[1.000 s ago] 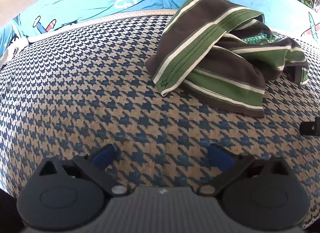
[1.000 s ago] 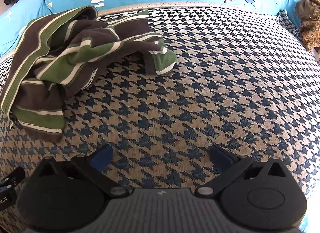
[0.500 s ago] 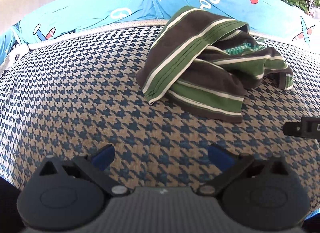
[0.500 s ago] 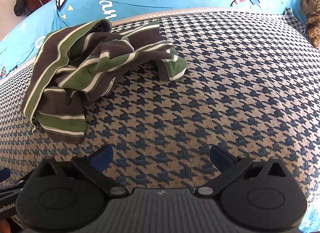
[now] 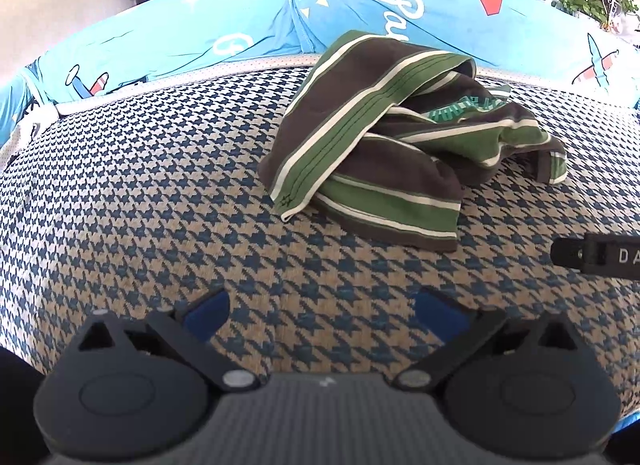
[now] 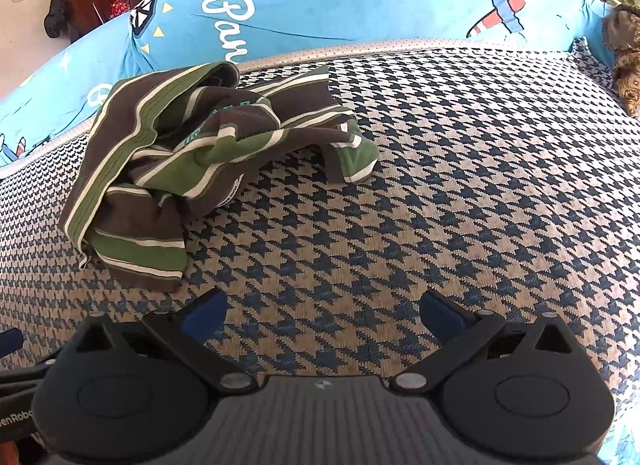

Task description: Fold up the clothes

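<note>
— Logging item one: striped garment (image 5: 384, 153), brown, green and cream. Where do we have it?

— We have it on the houndstooth cover (image 5: 152, 193) of what looks like a sofa seat, towards the back, just in front of the blue printed backrest (image 5: 248, 25). From the right wrist view it sits up and to the left (image 6: 192, 169).

— Condition?

— Bunched. We count several overlapping layers, one long striped band draped over the top, a hem corner poking out near the front, a sleeve or leg end trailing off to the side. No flat panel, no squared edges. We judge it not folded as it lies.

— Item two, left tongs (image 5: 320, 311)?

— Fingers spread wide, nothing between them, hovering over bare cover, well short of the garment.

— Item three, right tongs (image 6: 322, 311)?

— Same entry: spread wide, holding nothing, over bare cover, with the garment well apart from them.

— Progress, then?

— We record no fold showing. What remains, in our judgement, is the whole of it: spreading the garment flat, then folding it into a tidy shape. Whether it is a top or shorts we cannot tell from the heap.
</note>
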`<state>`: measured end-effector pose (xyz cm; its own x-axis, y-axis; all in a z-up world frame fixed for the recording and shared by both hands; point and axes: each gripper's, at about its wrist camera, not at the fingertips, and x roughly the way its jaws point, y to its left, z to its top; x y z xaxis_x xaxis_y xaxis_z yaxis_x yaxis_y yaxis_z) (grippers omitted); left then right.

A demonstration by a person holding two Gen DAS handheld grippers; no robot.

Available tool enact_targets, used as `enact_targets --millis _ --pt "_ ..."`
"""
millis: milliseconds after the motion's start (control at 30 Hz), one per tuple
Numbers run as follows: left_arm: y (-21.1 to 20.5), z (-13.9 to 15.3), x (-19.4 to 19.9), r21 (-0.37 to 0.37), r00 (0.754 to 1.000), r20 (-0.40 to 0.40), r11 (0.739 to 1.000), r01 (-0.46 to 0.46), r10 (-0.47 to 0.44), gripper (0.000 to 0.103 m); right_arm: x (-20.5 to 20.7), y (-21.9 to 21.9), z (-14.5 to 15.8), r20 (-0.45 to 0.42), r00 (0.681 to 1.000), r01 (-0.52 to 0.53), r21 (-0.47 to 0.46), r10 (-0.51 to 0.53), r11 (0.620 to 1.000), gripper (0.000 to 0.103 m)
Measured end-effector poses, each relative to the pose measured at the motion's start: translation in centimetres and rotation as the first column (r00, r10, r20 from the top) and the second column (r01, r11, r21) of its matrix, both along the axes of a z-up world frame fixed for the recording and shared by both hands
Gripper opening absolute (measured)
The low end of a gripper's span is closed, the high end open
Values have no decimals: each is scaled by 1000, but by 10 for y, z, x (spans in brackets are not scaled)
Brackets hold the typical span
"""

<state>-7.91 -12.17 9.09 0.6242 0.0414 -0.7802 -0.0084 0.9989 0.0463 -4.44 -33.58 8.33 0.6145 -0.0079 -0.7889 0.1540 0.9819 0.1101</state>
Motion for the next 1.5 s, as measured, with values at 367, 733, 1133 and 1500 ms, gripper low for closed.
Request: enact_targets --millis 367,733,1133,1500 --pt "6 10 1 11 1000 19 1000 -9 9 103 -9 5 6 46 998 -43 -18 43 999 103" --pt "1 13 -5 14 1000 30 1000 -11 11 103 -17 9 7 61 996 -67 -23 68 997 103" --pt "-4 16 -8 18 999 35 1000 -12 11 103 -22 9 10 78 995 -69 -15 70 997 103" --pt "-5 17 -7 10 999 30 1000 -11 11 103 -25 13 11 68 994 -79 -13 80 997 103"
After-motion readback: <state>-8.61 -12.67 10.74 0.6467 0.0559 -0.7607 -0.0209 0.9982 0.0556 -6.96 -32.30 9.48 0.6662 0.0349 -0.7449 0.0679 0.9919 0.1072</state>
